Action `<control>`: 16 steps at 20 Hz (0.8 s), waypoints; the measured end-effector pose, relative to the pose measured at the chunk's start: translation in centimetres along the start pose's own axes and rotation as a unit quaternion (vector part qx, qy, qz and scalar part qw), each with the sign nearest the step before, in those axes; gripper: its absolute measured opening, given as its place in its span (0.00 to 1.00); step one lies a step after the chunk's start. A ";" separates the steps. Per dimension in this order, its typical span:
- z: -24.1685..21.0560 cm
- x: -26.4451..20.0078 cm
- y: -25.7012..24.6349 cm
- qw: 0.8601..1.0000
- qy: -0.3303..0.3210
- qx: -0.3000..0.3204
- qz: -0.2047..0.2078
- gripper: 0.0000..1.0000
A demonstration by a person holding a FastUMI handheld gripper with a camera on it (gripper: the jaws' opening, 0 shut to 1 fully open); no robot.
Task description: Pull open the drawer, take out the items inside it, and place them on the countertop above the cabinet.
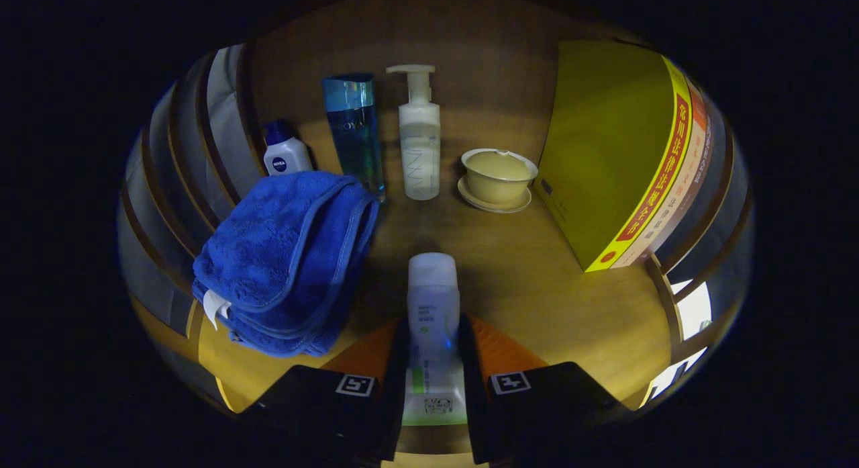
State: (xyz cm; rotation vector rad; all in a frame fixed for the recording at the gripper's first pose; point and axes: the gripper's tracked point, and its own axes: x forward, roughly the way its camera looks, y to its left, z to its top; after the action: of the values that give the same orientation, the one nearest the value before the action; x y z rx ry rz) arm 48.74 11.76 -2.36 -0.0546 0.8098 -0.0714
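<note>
My gripper (433,360) is shut on a white tube with a green stripe (433,307), which points forward between both fingers, cap away from me. It hovers over the wooden countertop (530,287). Beyond the fingers, along the wooden back panel, stand a small white bottle with a dark blue cap (285,152), a tall blue bottle (354,129), a white pump bottle (419,139) and a cream lidded cup on a saucer (497,176). A folded blue towel (288,260) lies just left of the tube.
Upright books with yellow covers (617,159) stand on the countertop to the right of the cup. Slatted side walls close in the space on the left and right. Bare wood lies between the tube and the books.
</note>
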 end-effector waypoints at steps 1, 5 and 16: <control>0.2 -0.2 -0.1 1.000 -0.004 0.004 0.000 0.50; 0.1 -0.5 -1.4 1.000 -0.015 0.016 -0.021 0.60; -0.4 -4.1 -0.1 0.999 -0.032 0.038 0.010 0.98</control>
State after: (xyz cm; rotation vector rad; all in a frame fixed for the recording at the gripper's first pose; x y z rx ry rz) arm 45.67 12.03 0.32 0.0239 0.7430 -0.0807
